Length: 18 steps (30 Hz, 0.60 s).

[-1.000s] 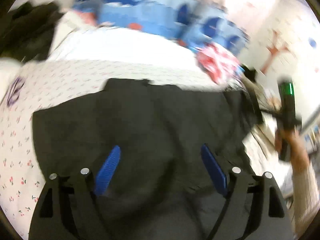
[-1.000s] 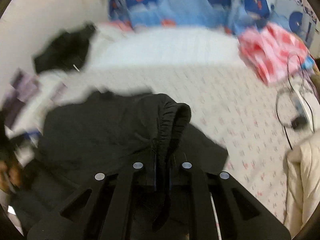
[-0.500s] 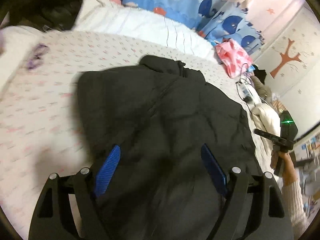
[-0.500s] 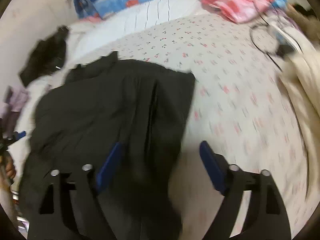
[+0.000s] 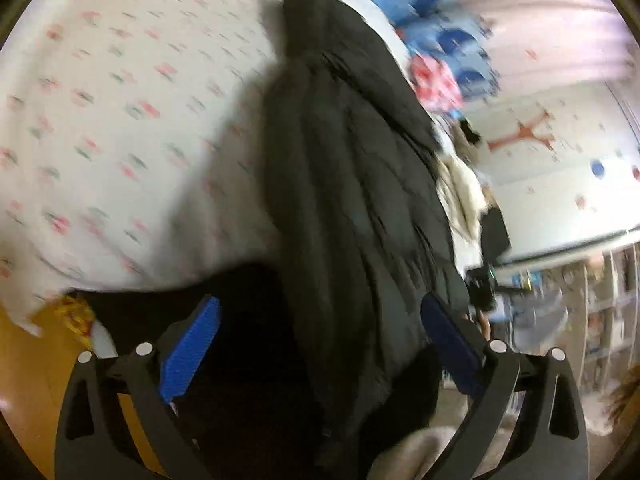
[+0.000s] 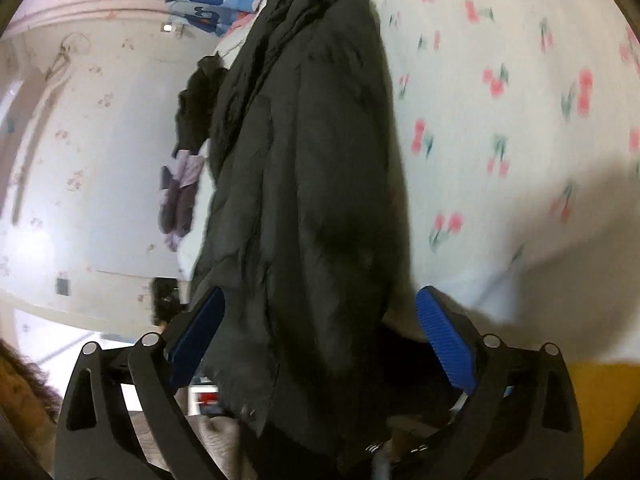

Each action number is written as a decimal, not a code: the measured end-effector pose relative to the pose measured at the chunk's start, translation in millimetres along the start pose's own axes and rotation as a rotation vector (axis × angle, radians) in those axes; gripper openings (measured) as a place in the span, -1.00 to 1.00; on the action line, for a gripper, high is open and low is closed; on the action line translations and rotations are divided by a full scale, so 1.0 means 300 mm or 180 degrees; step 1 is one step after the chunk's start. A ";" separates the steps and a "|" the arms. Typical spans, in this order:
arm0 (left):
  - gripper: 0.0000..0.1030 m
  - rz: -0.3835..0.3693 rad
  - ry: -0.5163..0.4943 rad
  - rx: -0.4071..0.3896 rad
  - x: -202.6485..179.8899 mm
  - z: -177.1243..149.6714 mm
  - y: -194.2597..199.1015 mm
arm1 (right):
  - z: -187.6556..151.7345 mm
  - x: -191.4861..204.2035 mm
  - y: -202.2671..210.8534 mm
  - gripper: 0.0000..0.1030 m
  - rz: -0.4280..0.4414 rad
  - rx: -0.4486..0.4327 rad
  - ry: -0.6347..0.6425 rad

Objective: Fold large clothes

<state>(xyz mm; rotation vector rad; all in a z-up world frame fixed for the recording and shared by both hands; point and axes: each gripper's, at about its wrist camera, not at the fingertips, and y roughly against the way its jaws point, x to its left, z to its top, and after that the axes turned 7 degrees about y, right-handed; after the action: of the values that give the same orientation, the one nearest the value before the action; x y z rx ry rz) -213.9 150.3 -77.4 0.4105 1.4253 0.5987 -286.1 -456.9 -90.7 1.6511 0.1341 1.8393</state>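
Jaws gape on both grippers, left gripper and right gripper, over the black jacket on the bed; next, pinch the hem.

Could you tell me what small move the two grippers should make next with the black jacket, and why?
Probably close both on the near hem. The left gripper and right gripper are open, each straddling the black jacket, which lies lengthwise on the cherry-print sheet, so neither holds it yet.
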 end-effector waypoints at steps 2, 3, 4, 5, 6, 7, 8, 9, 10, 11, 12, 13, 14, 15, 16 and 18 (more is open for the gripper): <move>0.85 -0.0046 -0.0165 0.0110 -0.047 -0.027 -0.047 | -0.020 0.002 -0.007 0.86 0.0171 0.0005 -0.0014; 0.85 -0.0020 -0.0238 0.0085 -0.073 -0.031 -0.064 | -0.028 0.000 -0.016 0.86 0.0204 0.0022 -0.0030; 0.85 0.0021 -0.0262 0.0054 -0.088 -0.027 -0.073 | -0.034 -0.004 -0.036 0.86 0.0241 0.0067 -0.0058; 0.85 0.0066 -0.0279 0.0029 -0.101 -0.023 -0.083 | -0.038 -0.006 -0.044 0.86 0.0261 0.0101 -0.0065; 0.85 0.0069 -0.0275 -0.0002 -0.112 -0.018 -0.089 | -0.034 -0.005 -0.055 0.86 0.0292 0.0126 -0.0060; 0.85 0.0037 -0.0264 -0.0045 -0.121 -0.014 -0.087 | -0.040 0.003 -0.073 0.85 0.0359 0.0139 -0.0012; 0.73 0.0047 -0.0287 -0.0106 -0.135 -0.017 -0.086 | -0.047 0.021 -0.089 0.72 0.0392 0.0138 0.0063; 0.54 0.0138 -0.0370 -0.0159 -0.154 -0.022 -0.088 | -0.055 0.040 -0.092 0.37 0.0414 0.0117 0.0160; 0.01 0.0248 -0.0440 -0.0160 -0.172 -0.025 -0.098 | -0.060 0.059 -0.094 0.19 0.0424 0.0079 0.0257; -0.51 0.0375 -0.0462 -0.0142 -0.182 -0.024 -0.106 | -0.063 0.078 -0.089 -0.12 0.0447 0.0004 0.0329; -0.56 0.0429 -0.0435 -0.0129 -0.181 -0.023 -0.111 | -0.057 0.097 -0.094 -0.34 0.0461 -0.0072 0.0382; -0.68 0.0437 -0.0426 -0.0149 -0.185 -0.026 -0.109 | -0.054 0.121 -0.079 -0.43 0.0463 -0.0160 0.0456; -0.75 0.0455 -0.0438 -0.0179 -0.205 -0.030 -0.105 | -0.053 0.142 -0.070 -0.55 0.0455 -0.0217 0.0509; -0.77 0.0413 -0.0435 -0.0223 -0.221 -0.034 -0.090 | -0.050 0.169 -0.065 -0.63 0.0447 -0.0268 0.0564; -0.80 0.0356 -0.0439 -0.0263 -0.231 -0.038 -0.075 | -0.050 0.212 -0.039 -0.66 0.0455 -0.0342 0.0667; -0.81 0.0213 -0.0472 -0.0398 -0.283 -0.056 -0.022 | -0.059 0.290 0.006 -0.72 0.0518 -0.0448 0.0836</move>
<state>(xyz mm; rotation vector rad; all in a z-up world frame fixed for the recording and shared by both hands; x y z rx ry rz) -233.0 92.0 -16.0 0.3962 1.2295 0.6937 -302.2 -406.9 -19.4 1.3539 -0.0186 2.1326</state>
